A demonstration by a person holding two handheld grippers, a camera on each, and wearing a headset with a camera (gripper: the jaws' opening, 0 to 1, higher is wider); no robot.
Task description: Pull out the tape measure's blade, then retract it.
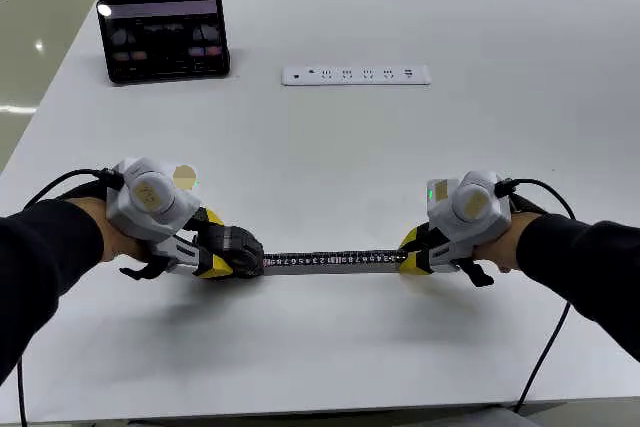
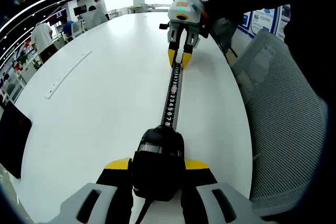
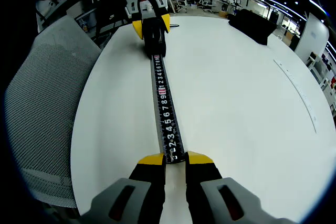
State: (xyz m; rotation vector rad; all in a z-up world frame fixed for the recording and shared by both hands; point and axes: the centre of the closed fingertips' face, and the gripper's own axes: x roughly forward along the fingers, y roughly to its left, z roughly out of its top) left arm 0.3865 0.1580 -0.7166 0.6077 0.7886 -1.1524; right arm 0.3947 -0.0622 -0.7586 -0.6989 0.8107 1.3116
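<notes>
The black, rounded tape measure case sits on the white tabletop, well apart from the white power strip, on the person's side of it and off to its left. The left gripper has its 2 yellow-tipped jaws closed against the sides of the case, which fills the gap between them in the left gripper view. From the case the numbered steel blade runs in a straight, flat line just over the table, passing on the person's side of the power strip to a point below the strip's right end. There the right gripper has its jaws brought almost together, pinching the blade's tip. In the right gripper view the printed numbers start right at the yellow tips. A dark tablet with a lit screen stands to the left of the power strip and plays no part. As a judgement, step 1, the pull-out, is well along or finished, since a clear length of blade spans the 2 grippers. Step 2, retracting it, is not yet done. What remains is to let the blade run back into the case under control.
</notes>
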